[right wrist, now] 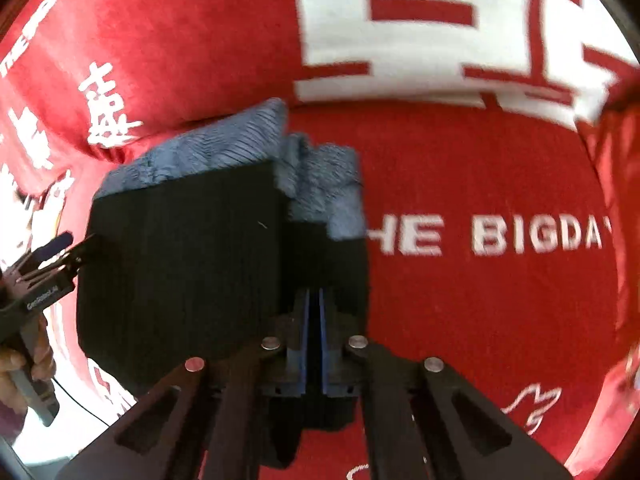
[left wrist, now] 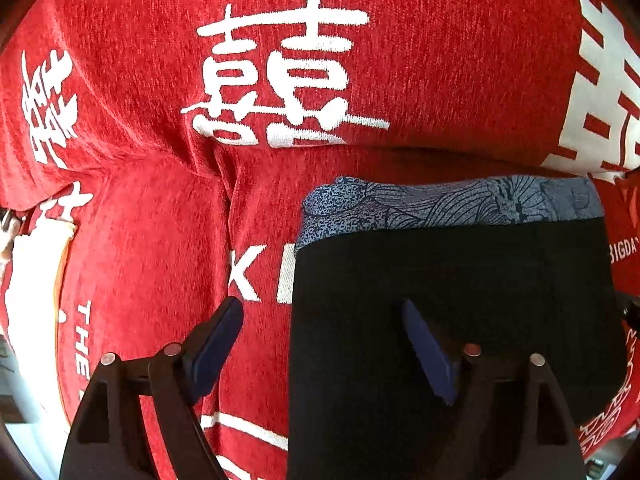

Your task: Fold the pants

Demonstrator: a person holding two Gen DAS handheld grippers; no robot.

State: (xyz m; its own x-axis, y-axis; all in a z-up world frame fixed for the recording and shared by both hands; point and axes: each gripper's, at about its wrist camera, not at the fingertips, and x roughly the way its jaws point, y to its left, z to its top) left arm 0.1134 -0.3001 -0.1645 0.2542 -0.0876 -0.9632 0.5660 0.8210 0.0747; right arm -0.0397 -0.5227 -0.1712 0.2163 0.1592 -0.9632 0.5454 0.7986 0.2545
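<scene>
Right gripper point(right wrist: 315, 300), clenched on the black pants point(right wrist: 180, 264) at lower centre, could drag the fold crooked, since left gripper point(left wrist: 324, 332) hangs released above their edge on the red blanket point(left wrist: 440, 80).

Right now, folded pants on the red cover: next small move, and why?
Probably close the left gripper on the near left edge of the black pants: its jaws stand open astride that edge, while the right gripper looks shut on the other side, so both could then lift together.
</scene>
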